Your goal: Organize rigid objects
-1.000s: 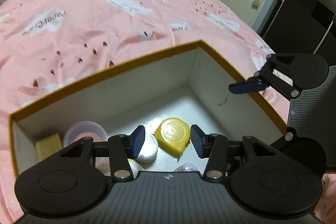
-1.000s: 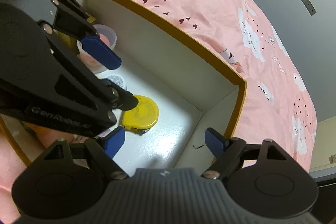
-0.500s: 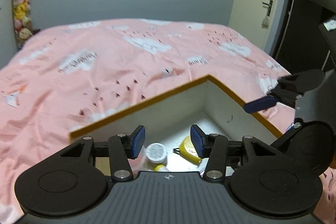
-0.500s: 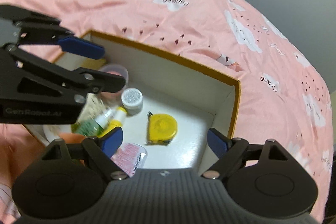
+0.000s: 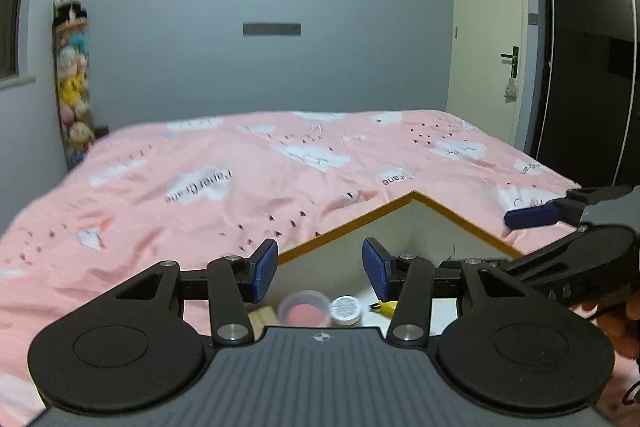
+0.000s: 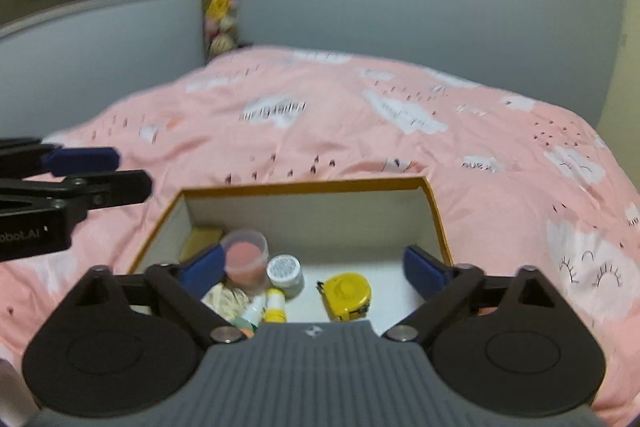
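Inside the box (image 6: 434,211): tape measure (image 6: 347,291), pink-lidded tub (image 6: 245,255), small jar (image 6: 285,270).

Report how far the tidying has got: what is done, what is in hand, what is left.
Done: the box on the bed already holds the yellow tape measure, a pink-filled cup, a small white jar and a yellow-capped bottle. In hand: nothing; the left gripper and right gripper are both open and empty. Left: no loose items show on the pink bedspread, so it looks close to finished.
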`<state>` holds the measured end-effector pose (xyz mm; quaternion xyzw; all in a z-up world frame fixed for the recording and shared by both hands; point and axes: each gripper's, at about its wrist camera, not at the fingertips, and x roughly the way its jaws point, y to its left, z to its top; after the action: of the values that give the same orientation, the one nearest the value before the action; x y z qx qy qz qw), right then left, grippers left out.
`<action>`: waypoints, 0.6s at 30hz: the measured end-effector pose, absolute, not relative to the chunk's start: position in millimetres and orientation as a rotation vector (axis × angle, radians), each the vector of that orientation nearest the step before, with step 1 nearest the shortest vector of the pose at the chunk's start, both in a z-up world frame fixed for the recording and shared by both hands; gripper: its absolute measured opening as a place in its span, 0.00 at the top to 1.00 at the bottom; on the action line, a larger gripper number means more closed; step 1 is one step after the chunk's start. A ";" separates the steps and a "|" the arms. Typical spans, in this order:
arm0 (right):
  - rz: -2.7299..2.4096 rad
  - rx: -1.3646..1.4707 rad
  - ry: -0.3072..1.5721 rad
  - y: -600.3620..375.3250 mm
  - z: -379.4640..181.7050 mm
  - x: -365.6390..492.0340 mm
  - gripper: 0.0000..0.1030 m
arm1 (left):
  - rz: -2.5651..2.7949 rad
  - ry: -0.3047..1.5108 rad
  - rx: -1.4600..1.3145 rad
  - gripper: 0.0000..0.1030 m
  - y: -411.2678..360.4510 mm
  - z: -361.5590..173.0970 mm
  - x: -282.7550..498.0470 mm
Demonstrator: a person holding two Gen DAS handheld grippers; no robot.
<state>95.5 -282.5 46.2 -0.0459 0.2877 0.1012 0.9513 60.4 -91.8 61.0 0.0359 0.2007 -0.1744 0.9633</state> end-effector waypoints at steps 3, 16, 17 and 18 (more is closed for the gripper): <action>0.151 -0.079 0.545 -278.0 40.6 81.5 0.05 | -0.340 0.413 0.067 0.44 -83.1 54.0 50.2; 0.046 -0.088 0.454 -258.3 16.8 36.8 0.03 | -0.092 0.436 0.048 0.04 -63.3 31.2 30.3; 0.048 -0.091 0.455 -257.2 15.2 35.8 0.03 | -0.077 0.453 0.038 0.04 -62.4 28.1 31.7; 0.046 -0.090 0.458 -256.6 13.5 36.1 0.03 | -0.066 0.466 0.039 0.04 -61.8 24.4 32.3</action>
<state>36.1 -256.6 13.5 -0.0445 0.2271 0.0227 0.9726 32.3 -61.8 24.4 0.0192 0.2310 -0.0328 0.9722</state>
